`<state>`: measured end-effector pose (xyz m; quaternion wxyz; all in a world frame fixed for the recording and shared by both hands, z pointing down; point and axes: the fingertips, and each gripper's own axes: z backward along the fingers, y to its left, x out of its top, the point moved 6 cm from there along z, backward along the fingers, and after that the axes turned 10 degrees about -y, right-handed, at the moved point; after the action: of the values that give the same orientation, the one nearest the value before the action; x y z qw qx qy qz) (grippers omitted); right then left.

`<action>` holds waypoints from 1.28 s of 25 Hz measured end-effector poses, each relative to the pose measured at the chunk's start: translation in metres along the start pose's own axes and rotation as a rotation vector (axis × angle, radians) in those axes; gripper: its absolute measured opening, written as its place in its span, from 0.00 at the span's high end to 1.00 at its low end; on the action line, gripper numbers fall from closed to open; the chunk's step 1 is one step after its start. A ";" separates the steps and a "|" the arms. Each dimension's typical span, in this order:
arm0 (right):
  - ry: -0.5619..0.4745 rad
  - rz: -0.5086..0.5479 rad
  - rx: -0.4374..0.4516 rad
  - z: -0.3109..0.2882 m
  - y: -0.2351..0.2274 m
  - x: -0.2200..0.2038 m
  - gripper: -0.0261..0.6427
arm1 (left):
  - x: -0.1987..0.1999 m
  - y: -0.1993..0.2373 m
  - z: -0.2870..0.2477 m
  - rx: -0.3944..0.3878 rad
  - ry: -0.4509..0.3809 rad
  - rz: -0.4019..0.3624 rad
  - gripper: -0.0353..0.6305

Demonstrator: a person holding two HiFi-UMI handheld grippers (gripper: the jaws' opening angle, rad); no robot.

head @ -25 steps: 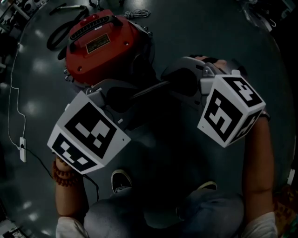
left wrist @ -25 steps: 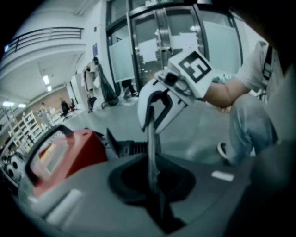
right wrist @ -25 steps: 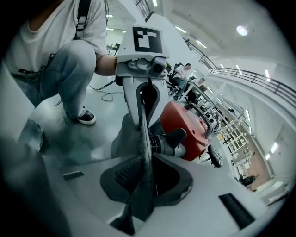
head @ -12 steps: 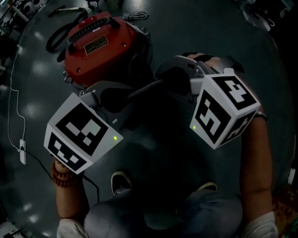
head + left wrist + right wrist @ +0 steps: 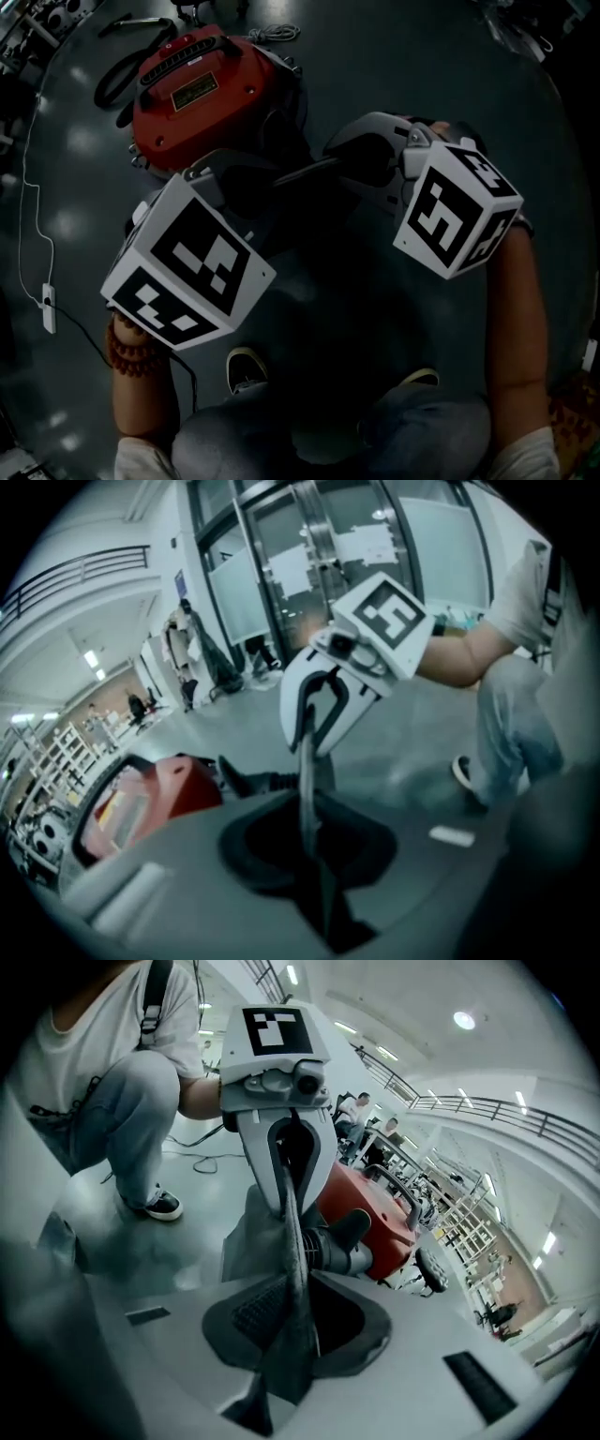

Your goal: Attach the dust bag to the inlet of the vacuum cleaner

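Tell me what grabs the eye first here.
Two big marker cubes fill the middle of the head view. They ride on the left gripper and right gripper, which face each other, both shut on a dark dust bag stretched between them. Beyond them, upper left, a red vacuum cleaner stands out against the dark floor.

Glossy dark grey floor (image 5: 394, 56) all around, with a white plug block (image 5: 47, 309) on a thin cable at nine o'clock in the head view. Tall glass doors (image 5: 309, 564) at twelve o'clock in the left gripper view, shelving (image 5: 56, 752) at nine. Railed balcony (image 5: 506, 1115) and round ceiling light (image 5: 464, 1020) at two o'clock in the right gripper view.
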<state>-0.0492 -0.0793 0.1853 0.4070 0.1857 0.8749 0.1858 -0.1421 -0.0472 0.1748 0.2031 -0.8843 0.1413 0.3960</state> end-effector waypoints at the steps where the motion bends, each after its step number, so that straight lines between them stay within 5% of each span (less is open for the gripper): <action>1: 0.029 0.032 -0.003 -0.001 -0.001 0.004 0.87 | -0.003 0.000 0.002 0.003 -0.024 0.029 0.90; 5: 0.130 0.169 -0.003 -0.004 0.002 0.014 0.86 | -0.016 -0.001 0.003 0.010 -0.131 0.156 0.90; 7: 0.130 0.178 -0.005 -0.006 0.003 0.013 0.86 | -0.018 -0.001 0.003 0.023 -0.144 0.161 0.90; 13: -0.003 -0.001 -0.027 -0.001 0.000 -0.009 0.86 | 0.002 0.000 -0.006 0.044 0.023 -0.070 0.89; 16: -0.052 -0.054 -0.021 -0.001 0.001 -0.013 0.86 | 0.006 -0.002 -0.008 0.040 0.036 -0.099 0.89; 25: 0.259 0.327 -0.035 -0.012 0.005 0.021 0.86 | -0.025 -0.003 0.003 0.066 -0.204 0.178 0.90; 32: 0.024 0.013 -0.056 0.000 0.003 -0.009 0.86 | 0.007 -0.002 -0.007 0.059 0.067 -0.159 0.89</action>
<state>-0.0434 -0.0812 0.1927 0.4003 0.1777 0.8728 0.2152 -0.1319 -0.0494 0.1741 0.2550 -0.8991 0.0889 0.3444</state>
